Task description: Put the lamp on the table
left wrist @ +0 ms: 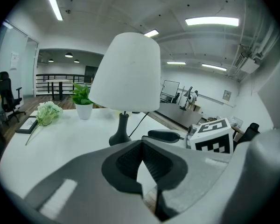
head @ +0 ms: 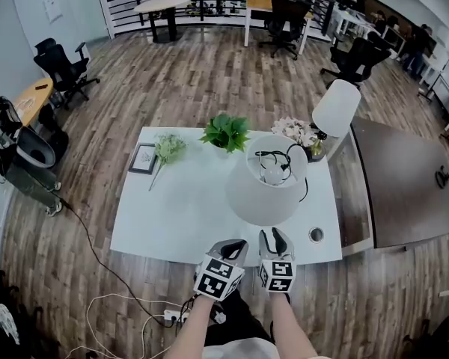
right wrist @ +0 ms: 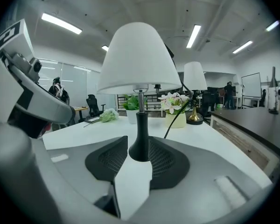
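Left gripper [left wrist: 142, 143]: jaws closed tip to tip, nothing between them, held at the near edge of the white table [head: 179, 215]. Right gripper [head: 273, 236]: jaws parted a little. The black base [right wrist: 140, 150] of the lamp [right wrist: 140, 59] lines up in the gap at my tips; contact not resolvable. Lamp stands on the table at my 12 o'clock, long axis vertical, shade uppermost.
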Demonstrator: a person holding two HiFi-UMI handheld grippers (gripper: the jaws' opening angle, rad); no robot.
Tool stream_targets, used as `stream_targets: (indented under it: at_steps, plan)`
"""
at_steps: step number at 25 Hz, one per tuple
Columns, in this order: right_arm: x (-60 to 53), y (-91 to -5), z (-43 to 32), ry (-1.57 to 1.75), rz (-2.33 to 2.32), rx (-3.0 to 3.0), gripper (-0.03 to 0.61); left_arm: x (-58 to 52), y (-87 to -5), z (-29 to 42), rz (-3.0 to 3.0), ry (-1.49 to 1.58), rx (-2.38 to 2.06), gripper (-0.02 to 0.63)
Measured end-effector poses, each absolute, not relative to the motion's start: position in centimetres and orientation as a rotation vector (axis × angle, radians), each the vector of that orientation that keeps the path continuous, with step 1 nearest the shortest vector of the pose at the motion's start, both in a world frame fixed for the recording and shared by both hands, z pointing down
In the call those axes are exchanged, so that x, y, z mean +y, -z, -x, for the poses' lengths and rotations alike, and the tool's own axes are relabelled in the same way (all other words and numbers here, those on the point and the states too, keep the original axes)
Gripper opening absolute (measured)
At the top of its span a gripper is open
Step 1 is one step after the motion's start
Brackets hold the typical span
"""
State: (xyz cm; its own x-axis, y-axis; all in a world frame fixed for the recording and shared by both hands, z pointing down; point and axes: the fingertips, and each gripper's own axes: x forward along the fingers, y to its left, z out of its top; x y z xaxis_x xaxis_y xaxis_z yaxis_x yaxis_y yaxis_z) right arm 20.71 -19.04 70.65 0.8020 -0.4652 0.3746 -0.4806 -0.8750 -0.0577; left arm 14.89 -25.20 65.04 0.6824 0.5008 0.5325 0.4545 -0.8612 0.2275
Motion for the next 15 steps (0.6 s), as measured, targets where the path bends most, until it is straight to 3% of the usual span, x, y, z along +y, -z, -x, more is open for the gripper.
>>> stream_targets:
  at_steps: [15]
  plan:
    - [-14.5,-64.8,-14.2,-0.649,-2.995,-0.886,0.141,-22.7,-61.8,-10.0,-2.919,-0.892,0.720,0.000]
